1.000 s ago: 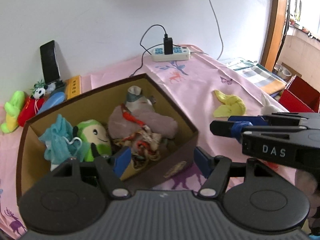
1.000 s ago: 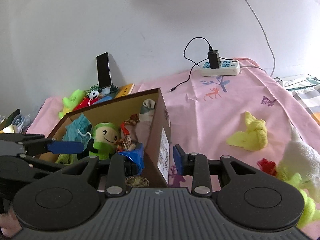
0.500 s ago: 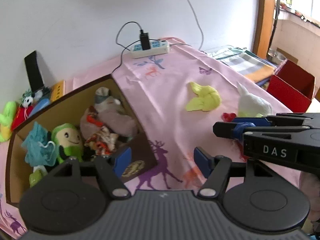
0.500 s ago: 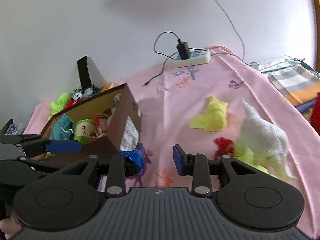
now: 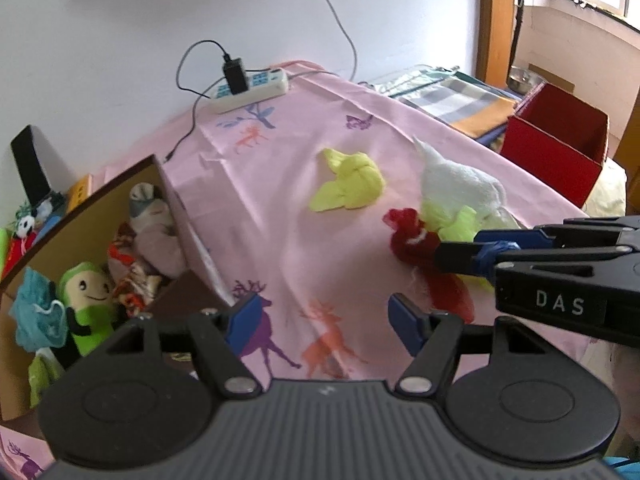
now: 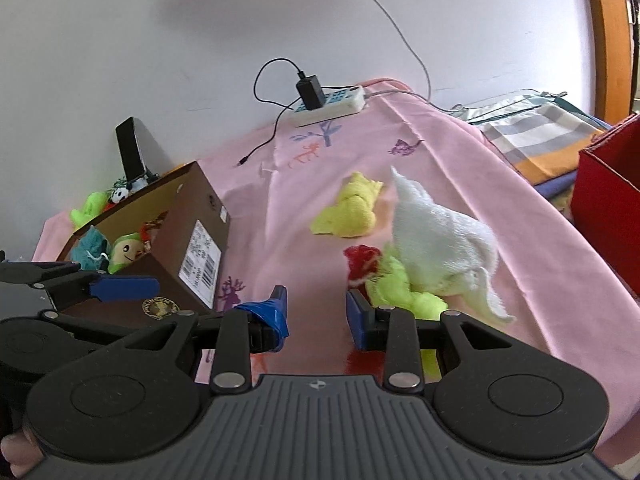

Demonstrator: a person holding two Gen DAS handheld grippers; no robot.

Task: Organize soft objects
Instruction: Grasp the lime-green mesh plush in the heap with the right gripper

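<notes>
Loose soft items lie on the pink-clothed desk (image 5: 280,208): a yellow cloth (image 5: 348,186), then a white plush (image 5: 460,184) touching a lime cloth (image 6: 400,292) and a red cloth (image 5: 416,244). We hold the right gripper (image 6: 316,312) just before that pile, jaws spread, nothing between. Our left gripper (image 5: 320,320) hangs over bare cloth, jaws wide, empty. The brown box (image 6: 188,240) sits left with a green doll (image 5: 86,296), a teal pouf (image 5: 36,312) and other plush inside. Power strip (image 5: 252,88) by the wall; red box (image 5: 560,140) far right.
</notes>
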